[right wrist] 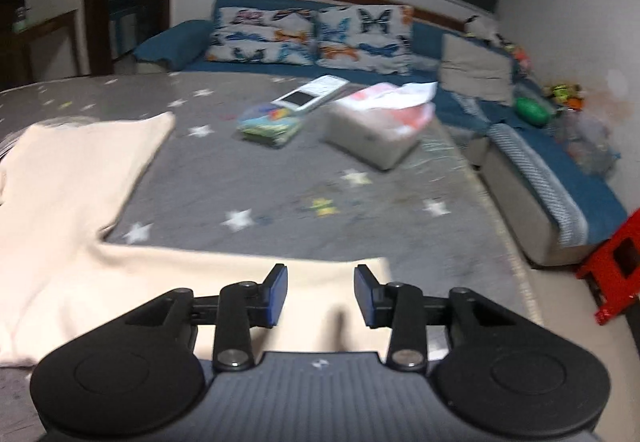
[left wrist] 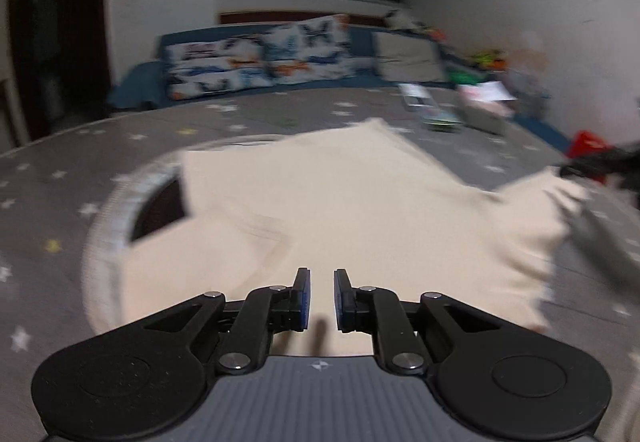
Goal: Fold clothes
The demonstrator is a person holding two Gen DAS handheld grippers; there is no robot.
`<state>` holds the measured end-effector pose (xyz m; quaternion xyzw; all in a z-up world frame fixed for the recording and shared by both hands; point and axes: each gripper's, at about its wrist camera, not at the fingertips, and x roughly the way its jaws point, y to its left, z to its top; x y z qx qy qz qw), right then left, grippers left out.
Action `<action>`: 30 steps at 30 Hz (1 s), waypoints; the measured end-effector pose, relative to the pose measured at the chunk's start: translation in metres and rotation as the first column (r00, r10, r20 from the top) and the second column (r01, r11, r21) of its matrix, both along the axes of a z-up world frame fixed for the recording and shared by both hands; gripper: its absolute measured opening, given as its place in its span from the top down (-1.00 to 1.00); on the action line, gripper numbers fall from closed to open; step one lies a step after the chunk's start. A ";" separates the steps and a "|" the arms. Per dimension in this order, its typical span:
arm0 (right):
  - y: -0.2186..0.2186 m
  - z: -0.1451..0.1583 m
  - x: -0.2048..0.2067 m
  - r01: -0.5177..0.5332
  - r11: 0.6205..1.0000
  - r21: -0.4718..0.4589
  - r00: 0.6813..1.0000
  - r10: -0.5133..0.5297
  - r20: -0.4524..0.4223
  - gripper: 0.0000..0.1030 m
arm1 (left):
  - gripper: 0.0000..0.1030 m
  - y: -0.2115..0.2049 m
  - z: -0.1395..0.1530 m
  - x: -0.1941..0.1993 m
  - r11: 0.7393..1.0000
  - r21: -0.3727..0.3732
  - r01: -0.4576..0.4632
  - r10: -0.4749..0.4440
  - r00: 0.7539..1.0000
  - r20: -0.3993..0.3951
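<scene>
A cream-coloured garment (left wrist: 320, 202) lies spread on a grey cover printed with white and yellow stars (left wrist: 60, 178), seen from two hand-held grippers looking forward along their fingers. In the left wrist view the left gripper (left wrist: 321, 300) hovers low over the near part of the garment, its two blue-padded fingers (left wrist: 303, 298) close together but with a narrow gap between them and nothing held; the cloth shows through the gap. A pale ring with a dark centre (left wrist: 132, 202), blurred, sticks out from under the garment's left edge. At the right edge of that view a corner of the cloth (left wrist: 560, 194) rises toward a dark blurred shape that cannot be made out. In the right wrist view the right gripper (right wrist: 321, 296) sits above the garment's near right corner (right wrist: 372, 266), fingers clearly apart and holding nothing. The garment (right wrist: 80, 178) runs off to the left, its right edge stepping inward, with bare starred cover (right wrist: 280, 182) stretching ahead and to the right. Farther back on the cover lie a colourful flat packet (right wrist: 270, 122), a white device with a dark screen (right wrist: 308, 96) resting partly on it, and a white box topped with crumpled pale paper (right wrist: 380, 130). Behind runs a blue sofa (right wrist: 180, 38) with butterfly-print cushions (right wrist: 312, 36); a red stool (right wrist: 616, 266) stands at far right. No writing or brand name is readable in either view, both being motion-blurred.
</scene>
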<state>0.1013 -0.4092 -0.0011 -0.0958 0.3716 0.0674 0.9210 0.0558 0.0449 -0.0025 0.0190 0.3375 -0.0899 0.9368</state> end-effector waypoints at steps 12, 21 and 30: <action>0.015 -0.021 -0.004 -0.011 1.000 0.017 0.999 0.012 -0.053 0.24 | 0.41 -0.005 -0.027 0.050 0.995 0.095 -0.044 0.044 0.999 -0.004; 0.014 -0.021 -0.002 -0.003 1.000 0.009 0.999 0.003 -0.054 0.15 | 0.93 0.062 0.012 0.014 0.962 -0.055 -0.268 0.273 0.955 0.113; 0.018 -0.021 -0.001 0.006 1.000 -0.019 0.999 -0.007 -0.051 0.04 | 0.93 0.165 0.024 -0.060 0.835 -0.129 -0.535 0.549 0.824 0.142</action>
